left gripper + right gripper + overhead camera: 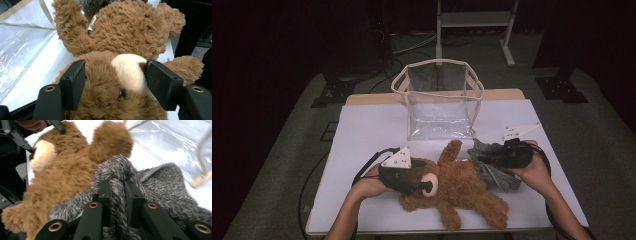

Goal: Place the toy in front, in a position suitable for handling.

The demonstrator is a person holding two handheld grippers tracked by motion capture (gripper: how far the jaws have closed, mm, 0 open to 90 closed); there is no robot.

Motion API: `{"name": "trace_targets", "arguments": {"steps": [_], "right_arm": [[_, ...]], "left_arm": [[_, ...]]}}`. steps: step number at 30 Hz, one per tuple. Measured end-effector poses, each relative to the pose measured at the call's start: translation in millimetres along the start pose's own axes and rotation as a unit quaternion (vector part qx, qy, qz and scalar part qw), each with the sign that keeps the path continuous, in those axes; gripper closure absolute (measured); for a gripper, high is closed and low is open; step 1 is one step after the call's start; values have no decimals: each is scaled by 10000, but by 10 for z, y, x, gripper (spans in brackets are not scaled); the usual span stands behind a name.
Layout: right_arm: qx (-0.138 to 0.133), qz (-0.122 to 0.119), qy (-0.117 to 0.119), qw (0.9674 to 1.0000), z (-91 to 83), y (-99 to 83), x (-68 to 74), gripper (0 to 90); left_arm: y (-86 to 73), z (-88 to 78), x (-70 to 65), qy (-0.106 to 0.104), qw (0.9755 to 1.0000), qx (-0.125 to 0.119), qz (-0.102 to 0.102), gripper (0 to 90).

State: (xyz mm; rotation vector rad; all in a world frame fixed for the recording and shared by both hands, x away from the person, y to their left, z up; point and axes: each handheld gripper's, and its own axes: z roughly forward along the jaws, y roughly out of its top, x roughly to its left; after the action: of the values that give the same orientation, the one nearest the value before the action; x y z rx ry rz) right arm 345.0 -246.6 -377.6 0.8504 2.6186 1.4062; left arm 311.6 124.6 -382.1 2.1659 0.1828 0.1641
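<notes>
At the far side of the white counter (372, 130) stands a clear plastic bag (439, 100) with a cream rim, its mouth open upward; it is just beyond the toys. A metal frame (474, 20) stands on the floor behind the counter.

The brown teddy bear (457, 187) lies flat near the front edge of the counter, one arm reaching up toward the bag. Its fur is shaggy and its muzzle is cream. A grey fuzzy garment (492, 167) lies bunched against the bear's right side, touching it.

The left gripper (116, 86) comes in low from the left, and its fingers (75, 82) grasp the bear's head on both sides. The right gripper (117, 197) comes from the right; its fingers (106, 195) are clenched on a fold of the grey garment.
</notes>
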Motion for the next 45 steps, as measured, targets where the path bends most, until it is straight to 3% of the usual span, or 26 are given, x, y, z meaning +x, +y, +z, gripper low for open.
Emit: {"name": "trace_targets", "arguments": {"steps": [5, 8, 13, 19, 22, 26, 29, 31, 35, 41, 45], "right_arm": [[-122, 341, -105, 9993, -136, -183, -139, 769], [-228, 377, -95, 9990, -202, -222, -139, 769], [-362, 175, 85, 9992, -180, -112, 11, 769], [-399, -298, 409, 9979, 2, 100, 306, 768], [-382, -404, 382, 9977, 26, 121, 367, 768], [-332, -194, 187, 9991, -27, -10, 250, 767], [-388, 101, 130, 9991, -100, -134, 130, 766], [-431, 150, 159, 9988, -127, -145, 114, 766], [-472, -26, 274, 9985, -81, -32, 210, 766], [-446, -437, 605, 9962, 172, 203, 438, 765], [-342, -544, 560, 9964, 341, 205, 491, 759]], "left_arm": [[12, 3, 2, 36, 10000, 13, 18, 334], [16, 10, 6, 47, 10000, 15, 7, 335], [20, 19, 18, 85, 10000, 4, 1, 335], [31, 15, 32, 199, 9998, 6, -63, 335], [26, 2, 44, 247, 9996, -1, -97, 335], [26, -24, 68, 395, 9990, -37, -185, 344], [29, -12, 84, 396, 9989, -62, -222, 350], [33, -4, 89, 382, 9990, -53, -220, 350], [41, 3, 93, 410, 9989, -46, -215, 350], [48, -7, 89, 484, 9986, -30, -206, 350], [48, -34, 86, 486, 9986, -27, -189, 349]]}}
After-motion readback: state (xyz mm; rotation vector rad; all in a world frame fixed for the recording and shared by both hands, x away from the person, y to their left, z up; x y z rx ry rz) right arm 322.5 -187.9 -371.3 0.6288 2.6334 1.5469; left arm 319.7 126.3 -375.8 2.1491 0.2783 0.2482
